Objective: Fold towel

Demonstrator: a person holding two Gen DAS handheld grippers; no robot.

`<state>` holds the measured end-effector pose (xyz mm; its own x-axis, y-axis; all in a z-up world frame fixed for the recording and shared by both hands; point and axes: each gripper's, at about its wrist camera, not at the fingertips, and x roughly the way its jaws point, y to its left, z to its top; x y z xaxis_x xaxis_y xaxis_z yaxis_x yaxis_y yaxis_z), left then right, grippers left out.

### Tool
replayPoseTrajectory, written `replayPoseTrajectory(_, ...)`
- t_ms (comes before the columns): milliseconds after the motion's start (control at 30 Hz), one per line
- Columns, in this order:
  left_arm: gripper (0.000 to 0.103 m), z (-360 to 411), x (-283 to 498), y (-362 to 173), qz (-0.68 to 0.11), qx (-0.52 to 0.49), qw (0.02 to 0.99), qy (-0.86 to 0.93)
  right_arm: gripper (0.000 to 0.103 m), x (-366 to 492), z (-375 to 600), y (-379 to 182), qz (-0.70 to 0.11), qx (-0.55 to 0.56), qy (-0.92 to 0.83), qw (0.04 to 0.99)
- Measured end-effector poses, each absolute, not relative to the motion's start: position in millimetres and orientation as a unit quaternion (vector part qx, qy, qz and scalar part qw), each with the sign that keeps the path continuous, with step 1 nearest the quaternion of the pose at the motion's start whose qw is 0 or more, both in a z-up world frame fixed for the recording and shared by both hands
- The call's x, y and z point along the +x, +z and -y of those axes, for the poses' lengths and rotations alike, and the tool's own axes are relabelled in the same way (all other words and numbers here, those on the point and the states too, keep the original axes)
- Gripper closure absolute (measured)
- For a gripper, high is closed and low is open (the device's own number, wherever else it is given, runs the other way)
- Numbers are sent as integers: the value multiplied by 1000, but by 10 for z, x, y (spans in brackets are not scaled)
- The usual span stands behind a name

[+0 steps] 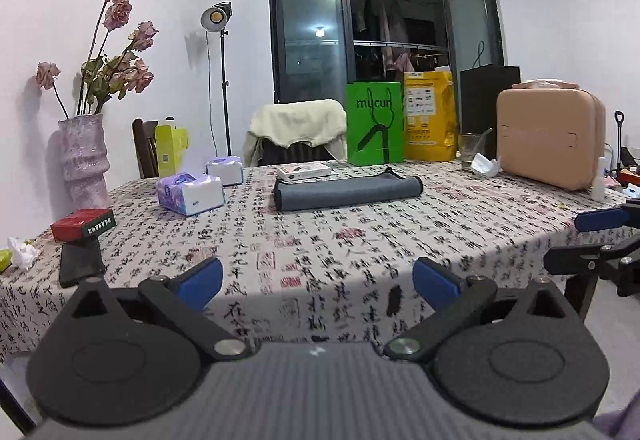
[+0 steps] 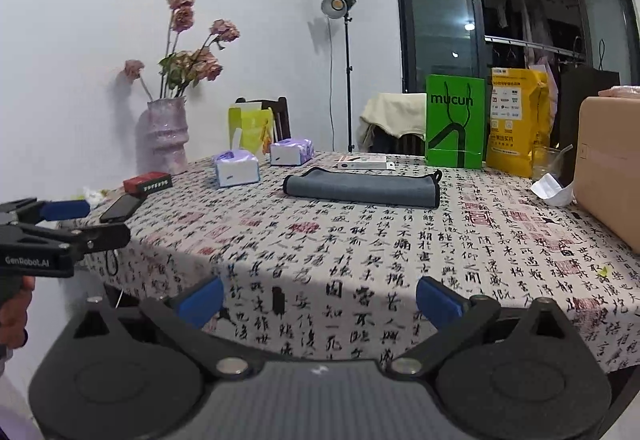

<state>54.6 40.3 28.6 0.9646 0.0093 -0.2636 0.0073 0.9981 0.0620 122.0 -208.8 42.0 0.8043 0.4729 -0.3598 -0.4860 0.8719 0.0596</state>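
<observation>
A grey towel (image 1: 347, 191) lies folded into a long flat strip near the far middle of the table, with a small hanging loop at its right end. It also shows in the right wrist view (image 2: 362, 187). My left gripper (image 1: 318, 282) is open and empty, held before the table's near edge, well short of the towel. My right gripper (image 2: 320, 299) is open and empty too, also at the near edge. Each gripper shows in the other's view, the right one (image 1: 588, 236) at the far right, the left one (image 2: 96, 217) at the far left.
The table (image 1: 360, 252) has a calligraphy-print cloth. On it stand two tissue packs (image 1: 191, 193), a red box (image 1: 83, 224), a dark phone (image 1: 80, 264), a pink vase (image 1: 83, 159), a green bag (image 1: 375, 123), a yellow bag (image 1: 430, 115), a glass (image 1: 470, 151) and a tan case (image 1: 550, 137).
</observation>
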Motion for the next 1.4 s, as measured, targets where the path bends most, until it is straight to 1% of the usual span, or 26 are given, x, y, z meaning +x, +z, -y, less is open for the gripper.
replayPoseTrajectory(167,0,-389,354,180,-121,22,992,8,0,985,2099,318,-177,-24,248,952)
replayPoseTrajectory(333,0,-402,235,115,-128,7,992,7,0,796,2125,196,-167,-11,246,955)
replayPoseTrajectory(500,0,-339,118,40,-134,32,990,-10,0,557,2085,110,-162,-21,251,954)
replayPoseTrajectory(733,0,-447,3,-34,-152,9,988,1,0,364,2129,75,-170,14,244,955)
replayPoseTrajectory(867,0,-403,-88,-25,-142,25,990,-6,0,294,2146,77,-169,20,240,956)
replayPoseTrajectory(1167,0,-295,-169,-32,-158,30,987,-21,0,114,2173,117,-183,25,237,954)
replayPoseTrajectory(1400,0,-296,-161,-45,-159,31,987,-23,0,110,2176,119,-174,20,236,956)
